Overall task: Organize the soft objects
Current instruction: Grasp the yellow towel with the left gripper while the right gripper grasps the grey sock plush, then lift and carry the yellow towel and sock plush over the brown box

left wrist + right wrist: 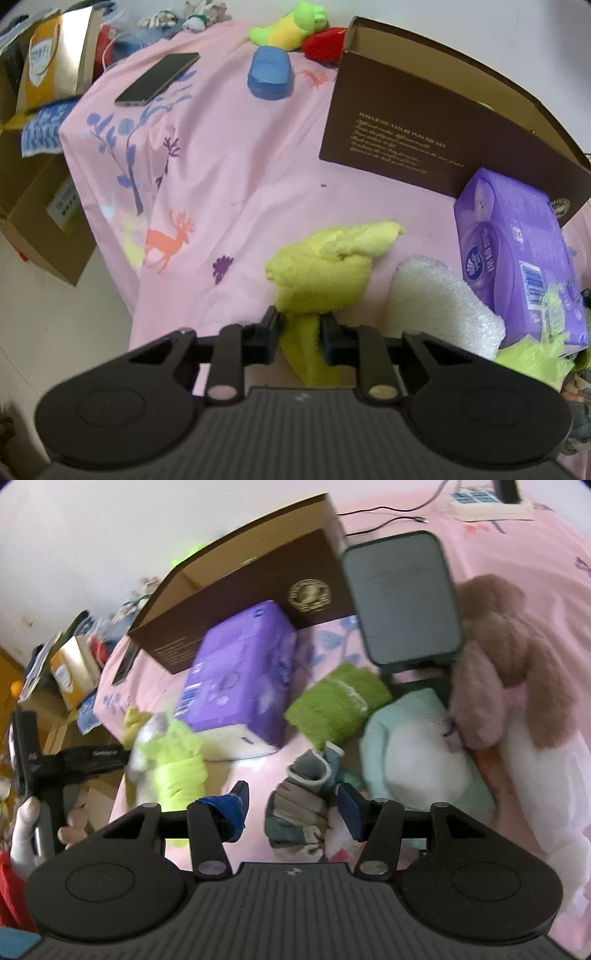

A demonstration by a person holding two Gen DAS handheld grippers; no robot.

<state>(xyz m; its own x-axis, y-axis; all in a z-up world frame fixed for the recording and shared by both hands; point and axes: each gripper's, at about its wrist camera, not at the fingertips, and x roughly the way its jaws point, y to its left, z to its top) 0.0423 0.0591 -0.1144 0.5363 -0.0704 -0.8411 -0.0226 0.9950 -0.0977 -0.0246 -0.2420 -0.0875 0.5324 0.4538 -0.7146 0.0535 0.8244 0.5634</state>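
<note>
A yellow fluffy cloth [325, 266] lies crumpled on the pink sheet [229, 162] in the left wrist view. Its near end runs down between the fingers of my left gripper [301, 326], whose pads press on it from both sides. In the right wrist view my right gripper [293, 806] stands open just above the sheet. A folded grey-and-teal cloth item [306, 797] lies between its blue-taped fingers [232, 808], and neither pad touches it. The left gripper's body [74, 764] shows at the far left of that view, held by a white-gloved hand [24, 823].
An open brown box [424, 122] stands behind a purple tissue pack [517, 258] and a white foam piece [439, 302]. A phone [159, 79], a blue sponge [269, 74] and plush toys [291, 26] lie farther off. A green towel [340, 701], a brown teddy [509, 657] and a dark-framed screen [402, 598] sit to the right.
</note>
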